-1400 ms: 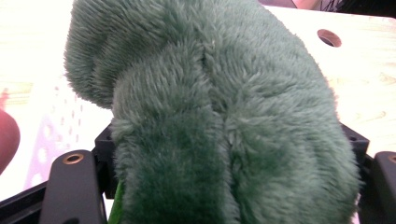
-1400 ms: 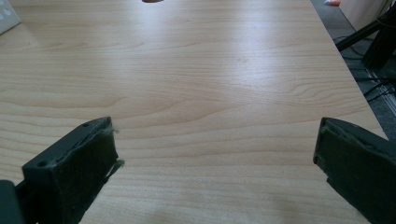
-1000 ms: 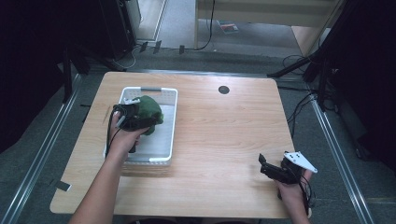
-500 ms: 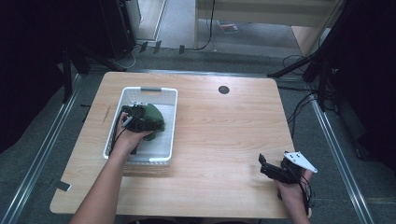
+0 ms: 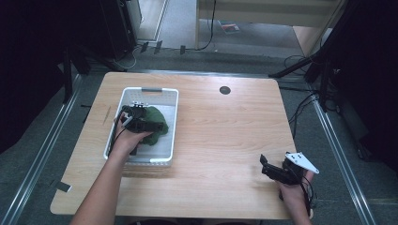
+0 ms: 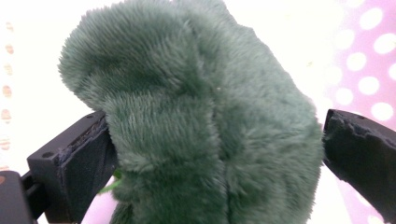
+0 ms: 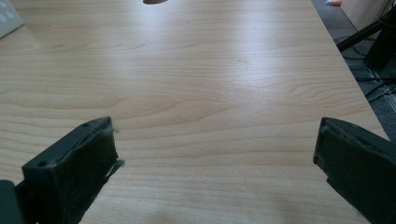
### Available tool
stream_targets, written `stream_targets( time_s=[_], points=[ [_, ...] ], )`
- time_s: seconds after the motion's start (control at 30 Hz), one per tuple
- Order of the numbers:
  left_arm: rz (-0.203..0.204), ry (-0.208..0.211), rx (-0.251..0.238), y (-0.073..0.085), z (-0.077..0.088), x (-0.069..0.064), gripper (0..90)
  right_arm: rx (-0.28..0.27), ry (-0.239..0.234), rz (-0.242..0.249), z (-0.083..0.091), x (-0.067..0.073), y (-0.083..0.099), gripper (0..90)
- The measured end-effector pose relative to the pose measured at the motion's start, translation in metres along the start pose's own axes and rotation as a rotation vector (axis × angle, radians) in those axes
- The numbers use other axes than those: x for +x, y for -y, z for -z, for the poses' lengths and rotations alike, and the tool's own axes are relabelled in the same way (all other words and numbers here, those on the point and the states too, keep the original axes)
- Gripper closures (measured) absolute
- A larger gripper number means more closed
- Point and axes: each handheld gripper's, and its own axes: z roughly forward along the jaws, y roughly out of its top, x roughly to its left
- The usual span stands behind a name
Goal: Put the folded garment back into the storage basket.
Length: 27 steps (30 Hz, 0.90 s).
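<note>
The left tongs [image 5: 157, 127] have just been opening around a green plush toy [image 6: 196, 121] (possibly a soft cushion) lying in the white basket [image 5: 141, 92]. The right tongs [image 7: 215, 168] hover apart over the bare worktop [image 5: 225, 136].

Three cameras set around the white basket [image 5: 145, 93]

The counter [image 5: 225, 136] is seen whole from high above, facing forward and down. The left gripper view is pressed close inside the basket, against the green plush [image 6: 196, 121]. The right gripper view skims the counter low, well away from the basket, whose corner [image 7: 7, 18] is shared.
</note>
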Motion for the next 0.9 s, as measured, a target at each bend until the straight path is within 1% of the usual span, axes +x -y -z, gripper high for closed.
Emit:
stream_targets(
  time_s=[0.1, 0.13, 0.17, 0.2, 0.23, 0.27, 0.33, 0.4, 0.43, 0.47, 0.53, 0.57, 0.6, 0.63, 0.67, 0.7, 0.77, 0.8, 0.83, 0.9],
  points=[
    [0.002, 0.007, -0.012, -0.001, 0.006, 0.0, 0.0, 0.0, 0.0, 0.0, 0.0, 0.0, 0.0, 0.0],
    [-0.007, 0.009, -0.016, -0.002, 0.01, 0.001, 0.0, 0.0, 0.0, 0.0, 0.0, 0.0, 0.0, 0.0],
    [-0.004, 0.01, -0.023, -0.002, 0.012, 0.001, 0.0, -0.001, 0.0, 0.001, 0.0, 0.0, 0.0, 0.0],
    [-0.009, 0.013, -0.032, -0.003, 0.017, 0.002, 0.0, 0.0, 0.0, 0.0, 0.0, 0.0, 0.0, 0.0],
    [-0.009, 0.013, -0.032, -0.003, 0.017, 0.002, 0.0, 0.0, 0.0, 0.0, 0.0, 0.0, 0.0, 0.0],
    [-0.007, 0.011, -0.044, -0.003, 0.02, 0.002, 0.0, 0.0, 0.0, 0.0, 0.0, 0.0, 0.0, 0.0],
    [-0.019, 0.02, -0.054, -0.003, 0.025, 0.002, 0.0, 0.0, 0.0, 0.001, 0.0, 0.0, 0.0, 0.0],
    [-0.014, 0.027, -0.078, -0.003, 0.032, 0.001, 0.0, 0.0, 0.0, 0.0, 0.0, 0.0, 0.0, 0.0],
    [-0.017, 0.03, -0.099, -0.003, 0.038, -0.001, 0.0, 0.0, 0.0, 0.0, 0.0, 0.0, 0.0, 0.0],
    [-0.017, 0.03, -0.099, -0.003, 0.038, -0.001, 0.0, 0.0, 0.0, 0.0, 0.0, 0.0, 0.0, 0.0],
    [-0.026, 0.032, -0.11, -0.003, 0.045, -0.001, 0.0, 0.001, 0.0, 0.0, 0.0, 0.0, 0.0, 0.0],
    [-0.02, 0.034, -0.123, -0.004, 0.048, -0.002, 0.0, 0.001, 0.0, 0.001, 0.0, 0.0, 0.0, 0.0],
    [-0.027, 0.038, -0.13, -0.004, 0.053, -0.002, 0.0, 0.0, 0.001, 0.0, 0.0, 0.0, 0.0, 0.0],
    [-0.027, 0.038, -0.13, -0.004, 0.053, -0.002, 0.0, 0.0, 0.001, 0.0, 0.0, 0.0, 0.0, 0.0],
    [-0.024, 0.039, -0.139, -0.004, 0.057, -0.002, 0.0, 0.001, 0.001, 0.0, 0.0, 0.0, 0.0, 0.0],
    [-0.024, 0.039, -0.139, -0.004, 0.057, -0.002, 0.0, 0.001, 0.001, 0.0, 0.0, 0.0, 0.0, 0.0],
    [-0.026, 0.044, -0.157, -0.003, 0.065, -0.001, 0.0, 0.0, 0.0, 0.001, 0.0, 0.0, 0.0, 0.0],
    [-0.026, 0.044, -0.157, -0.003, 0.065, -0.001, 0.0, 0.001, 0.001, 0.001, 0.0, 0.0, 0.0, 0.0],
    [-0.033, 0.041, -0.166, -0.002, 0.069, -0.001, 0.0, 0.0, 0.0, 0.0, 0.0, 0.0, 0.0, 0.0],
    [-0.034, 0.041, -0.172, -0.002, 0.072, 0.0, 0.0, 0.001, 0.001, 0.001, 0.0, 0.0, 0.0, 0.0]
  ],
)
